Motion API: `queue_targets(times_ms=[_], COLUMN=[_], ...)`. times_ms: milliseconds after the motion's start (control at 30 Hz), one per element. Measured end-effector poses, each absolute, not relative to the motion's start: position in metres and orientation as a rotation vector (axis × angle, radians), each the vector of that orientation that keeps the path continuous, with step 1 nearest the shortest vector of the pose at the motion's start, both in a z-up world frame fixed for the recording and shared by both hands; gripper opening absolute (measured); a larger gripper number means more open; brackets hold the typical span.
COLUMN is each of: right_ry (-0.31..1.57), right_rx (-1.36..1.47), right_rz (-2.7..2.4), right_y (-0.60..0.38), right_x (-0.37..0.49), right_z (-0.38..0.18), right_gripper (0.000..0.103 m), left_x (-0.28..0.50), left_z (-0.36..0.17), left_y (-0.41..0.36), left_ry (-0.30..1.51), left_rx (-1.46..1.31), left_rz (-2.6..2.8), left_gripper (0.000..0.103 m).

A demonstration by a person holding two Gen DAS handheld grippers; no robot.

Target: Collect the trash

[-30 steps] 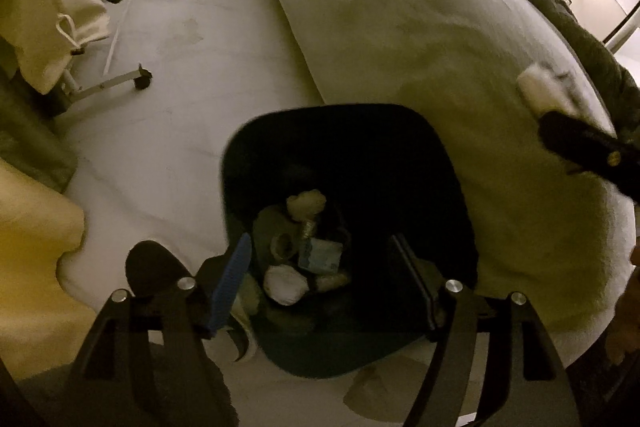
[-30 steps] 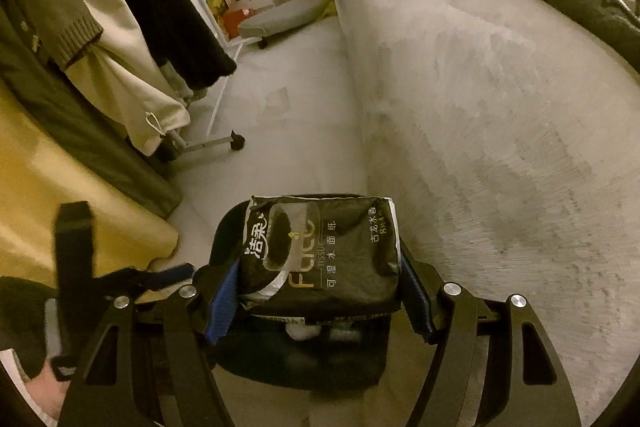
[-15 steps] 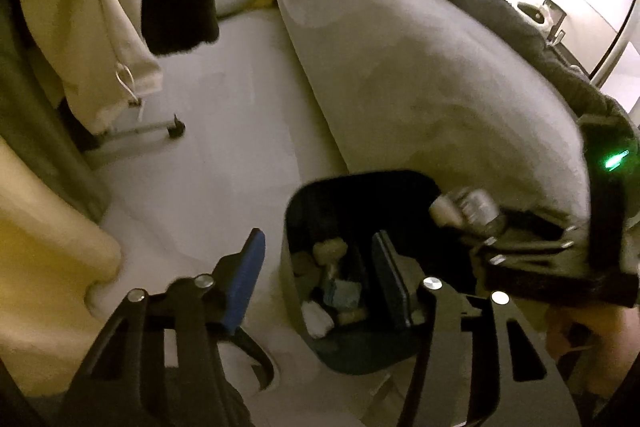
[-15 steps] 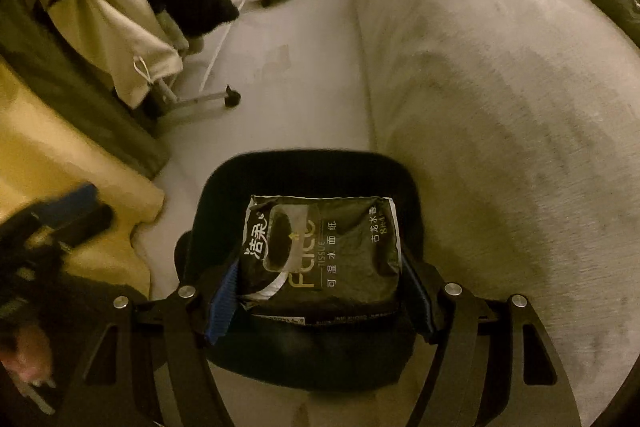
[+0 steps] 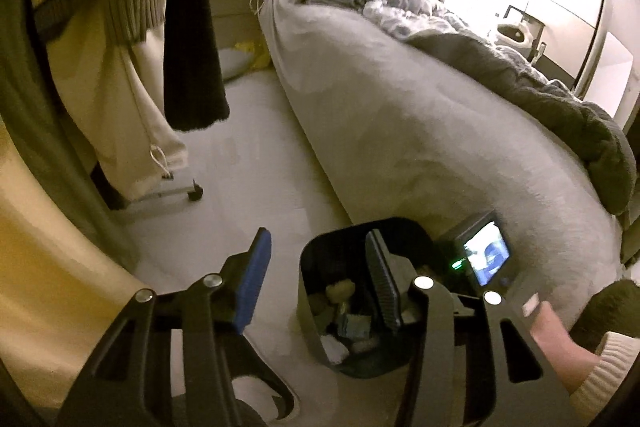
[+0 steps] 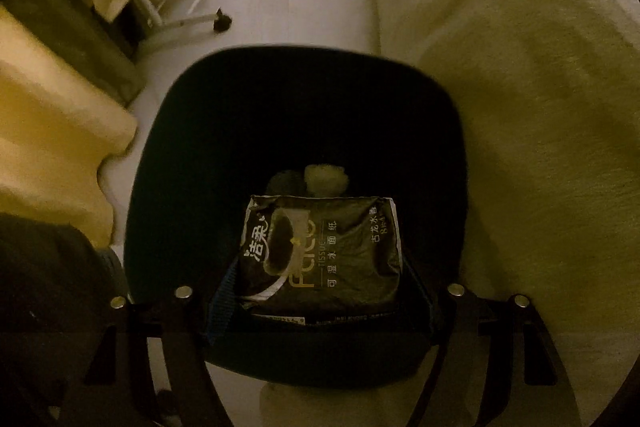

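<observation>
Tissue pack lying crosswise in right gripper fingers over black bin, left gripper fingers spread empty

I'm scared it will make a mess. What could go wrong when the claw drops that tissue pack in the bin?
1. The tissue pack is wide and flat, so it might catch on the right claw and tip as it lets go.
2. The bin already holds crumpled trash, so the pack may sit high on the pile.
3. The bin stands tight against the bed; a bump could shove it.
</observation>
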State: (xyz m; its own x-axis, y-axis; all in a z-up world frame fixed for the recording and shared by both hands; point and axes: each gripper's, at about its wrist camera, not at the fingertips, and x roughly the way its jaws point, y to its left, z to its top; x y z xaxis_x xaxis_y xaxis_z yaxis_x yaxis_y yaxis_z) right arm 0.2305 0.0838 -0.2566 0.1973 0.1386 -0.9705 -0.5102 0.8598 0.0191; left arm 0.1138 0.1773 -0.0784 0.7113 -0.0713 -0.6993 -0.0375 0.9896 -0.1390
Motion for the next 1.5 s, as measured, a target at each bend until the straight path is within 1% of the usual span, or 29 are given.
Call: queue_targets(times_ms=[33,100,233,333,533,567,633,700,800,900,1067,1300,1500], right_ry=[1.302,1.292,1.240,1.153,0.908,0.861,0.778,0.699,0.594,0.518,0.451,0.421,0.456], right_rx=[-0.350,-0.367,-0.384,-0.353,-0.224,-0.207,-0.188,-0.184,-0.160,-0.137,-0.077,-0.060,-0.085], right_rz=[0.480,0.492,0.496,0.496,0.442,0.433,0.418,0.394,0.352,0.307,0.233,0.161,0.115], right_y=[0.086,0.087,0.081,0.069,0.031,0.023,0.009,-0.006,-0.039,-0.067,-0.114,-0.153,-0.172], right_x=[0.228,0.223,0.214,0.208,0.189,0.183,0.171,0.158,0.130,0.109,0.084,0.054,0.037], right_z=[-0.258,-0.257,-0.233,-0.193,-0.095,-0.077,-0.050,-0.027,0.004,0.020,0.037,0.044,0.027], right_gripper=[0.086,0.090,0.092,0.092,0.095,0.095,0.099,0.099,0.099,0.099,0.099,0.099,0.099], left_x=[0.112,0.105,0.092,0.081,0.059,0.056,0.047,0.037,0.025,0.017,0.008,0.000,0.006], left_z=[-0.076,-0.067,-0.055,-0.043,-0.007,-0.001,0.011,0.019,0.029,0.038,0.046,0.033,0.012], left_y=[0.177,0.175,0.173,0.170,0.157,0.155,0.151,0.145,0.138,0.133,0.127,0.127,0.116], left_ry=[0.772,0.757,0.727,0.694,0.590,0.573,0.529,0.500,0.457,0.426,0.396,0.383,0.429], left_rx=[-0.142,-0.134,-0.149,-0.157,-0.126,-0.119,-0.102,-0.088,-0.077,-0.079,-0.038,-0.045,-0.058], left_rz=[-0.020,-0.012,-0.012,-0.011,0.012,0.021,0.025,0.024,0.039,0.037,0.044,0.025,0.004], left_gripper=[0.052,0.054,0.055,0.063,0.085,0.092,0.094,0.097,0.099,0.100,0.100,0.100,0.100])
